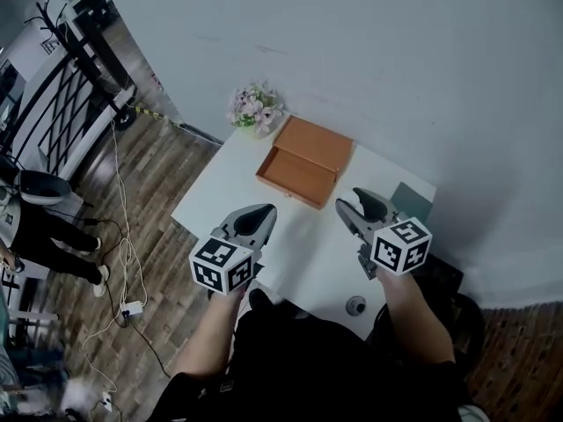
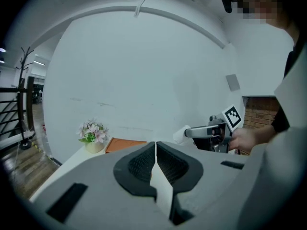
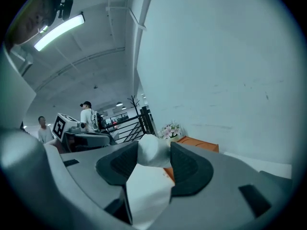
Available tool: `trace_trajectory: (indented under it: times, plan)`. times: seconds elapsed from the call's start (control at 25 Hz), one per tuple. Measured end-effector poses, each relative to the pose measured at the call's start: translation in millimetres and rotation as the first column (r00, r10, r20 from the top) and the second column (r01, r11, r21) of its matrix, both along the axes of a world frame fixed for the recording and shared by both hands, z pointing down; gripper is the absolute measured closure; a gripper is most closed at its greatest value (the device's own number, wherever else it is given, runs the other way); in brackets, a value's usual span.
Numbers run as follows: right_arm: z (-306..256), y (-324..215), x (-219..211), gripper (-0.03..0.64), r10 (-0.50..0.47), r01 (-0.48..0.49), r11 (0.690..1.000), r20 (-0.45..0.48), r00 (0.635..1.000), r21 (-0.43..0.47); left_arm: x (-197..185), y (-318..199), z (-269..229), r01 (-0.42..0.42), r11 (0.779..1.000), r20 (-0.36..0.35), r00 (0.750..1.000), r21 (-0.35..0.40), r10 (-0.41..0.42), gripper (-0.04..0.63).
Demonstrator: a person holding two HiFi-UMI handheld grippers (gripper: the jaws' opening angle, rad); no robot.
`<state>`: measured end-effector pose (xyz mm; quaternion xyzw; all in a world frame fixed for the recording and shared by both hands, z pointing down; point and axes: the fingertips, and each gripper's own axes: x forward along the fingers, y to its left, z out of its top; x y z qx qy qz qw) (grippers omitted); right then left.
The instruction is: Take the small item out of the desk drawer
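— How does the left claw (image 2: 155,146) stand?
— Pressed together with nothing in it, above the near edge of the white desk (image 1: 220,192).
— And further right?
— A flower pot (image 1: 254,111) and an open orange box (image 1: 303,161) sit at the back. The right claw (image 3: 153,147) pinches the small white item (image 3: 149,153), held above the desk and clear of the box.

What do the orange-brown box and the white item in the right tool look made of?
Box: probably wood or wood-look board with a matte orange-brown finish. It has flat panels and square edges, but the grain is too small to see.
White item: something soft, perhaps tissue or foam. It is matte, with a rounded, slightly lumpy outline.
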<state>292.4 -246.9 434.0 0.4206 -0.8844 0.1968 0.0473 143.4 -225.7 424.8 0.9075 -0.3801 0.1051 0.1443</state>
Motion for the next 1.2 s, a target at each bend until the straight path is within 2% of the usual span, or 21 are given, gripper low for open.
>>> trace_trajectory:
  times: [0.24,0.6,0.76,0.96,1.2]
  plan:
    - [-5,31,5,0.41,-0.016,0.016,1.0,0.003,1.0,0.007,-13,9,-16,0.019,0.999,0.007,1.0,0.031,-0.019,0.577]
    - [-63,42,-23,0.411,-0.022,0.011,0.991,0.08,0.997,0.135,-69,2,-47,0.074,0.992,0.008,0.997,0.098,-0.075,0.577]
    - [-77,42,-31,0.413,0.018,-0.032,0.982,0.078,0.997,0.184,-84,-1,-59,0.084,0.989,-0.007,0.996,0.12,-0.084,0.577]
    - [-81,41,-38,0.414,0.046,-0.061,0.982,0.089,0.995,0.179,-97,-4,-55,0.056,0.99,0.036,0.997,0.129,-0.061,0.577]
    - [-79,33,-46,0.416,0.045,-0.058,0.981,0.075,0.996,0.183,-115,-8,-52,0.073,0.99,0.03,0.997,0.124,-0.077,0.577]
